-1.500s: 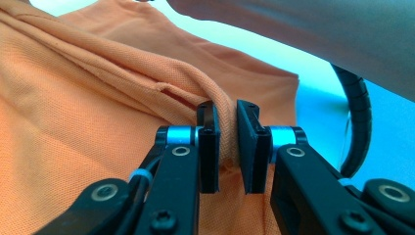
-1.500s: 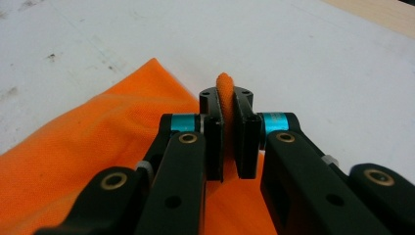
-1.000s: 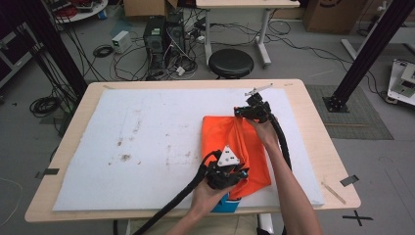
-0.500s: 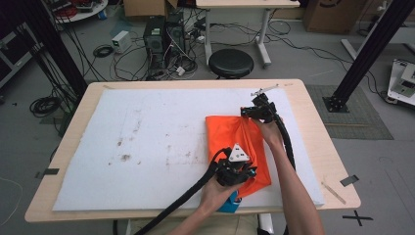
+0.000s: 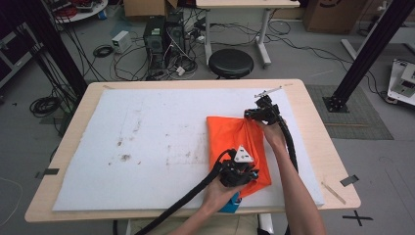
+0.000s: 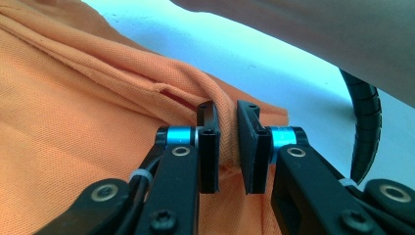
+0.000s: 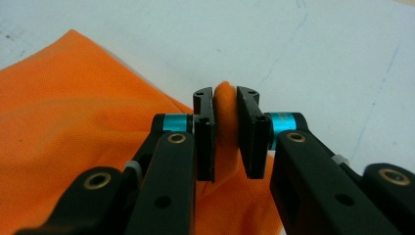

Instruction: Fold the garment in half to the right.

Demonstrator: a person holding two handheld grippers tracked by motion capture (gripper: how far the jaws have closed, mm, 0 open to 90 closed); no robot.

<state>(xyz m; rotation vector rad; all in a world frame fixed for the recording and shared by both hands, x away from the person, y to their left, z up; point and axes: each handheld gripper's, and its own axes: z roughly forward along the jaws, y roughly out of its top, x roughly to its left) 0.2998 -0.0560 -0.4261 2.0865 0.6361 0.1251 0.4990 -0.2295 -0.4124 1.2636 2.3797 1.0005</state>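
Orange garment point(image 5: 240, 147), folded into a long rectangle, lying on the white mat point(image 5: 147, 147) in the right half of the tabletop point(image 5: 313, 147), its long axis running from near the front edge toward the far edge. I read the work in hand as folding this garment, with both ends now pinched. My left gripper point(image 5: 238, 172) sits at the end nearest the front edge; in the left gripper view its jaws stand nearly closed on a raised ridge of the cloth point(image 6: 227, 132). My right gripper point(image 5: 262, 113) sits at the far right corner of the cloth; in the right gripper view point(image 7: 226, 137) its jaws are likewise nearly closed, with a bunched tip of fabric point(image 7: 225, 105) standing up between them. The lengthwise narrowing appears done: the cloth lies as a tidy panel, with soft creases down the middle. What seems left, in my judgement, is a further fold or a final smoothing, then letting go. A blue object point(image 5: 229, 204) peeks out below my left hand at the front edge; I cannot identify it.
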